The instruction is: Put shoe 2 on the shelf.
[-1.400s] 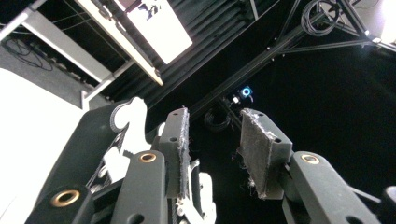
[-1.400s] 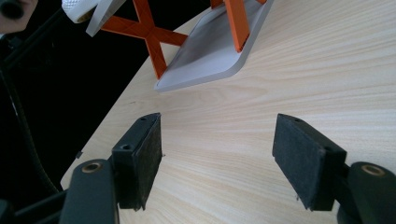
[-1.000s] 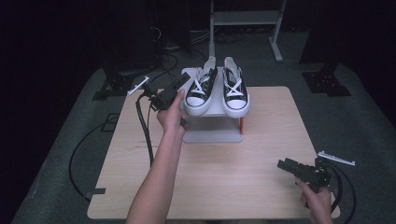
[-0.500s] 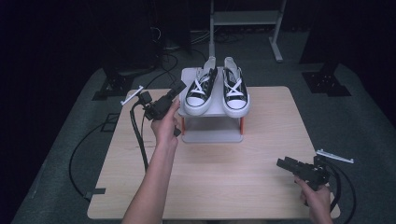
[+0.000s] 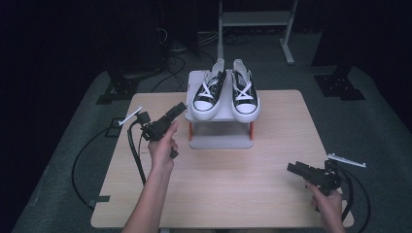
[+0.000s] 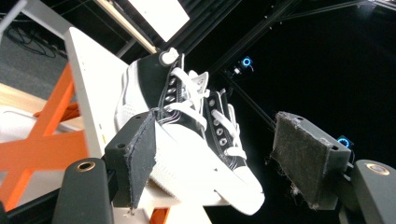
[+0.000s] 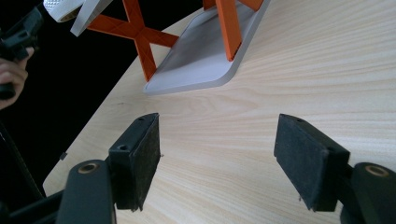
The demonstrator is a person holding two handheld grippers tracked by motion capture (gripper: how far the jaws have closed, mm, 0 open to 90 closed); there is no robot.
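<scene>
Holding the left tool (image 5: 180,109) released beside the left shoe (image 5: 208,94), its jaws having just been opening with nothing pressed between them. We list the right tool (image 5: 291,168) released too, idle low over the bench (image 5: 233,179). Both shoes, the right one (image 5: 244,92) included, sit toes toward us on the white stand (image 5: 219,141) with orange legs. For a clean approach, we judge we should square the pads (image 6: 144,154) on the toe cap.
</scene>
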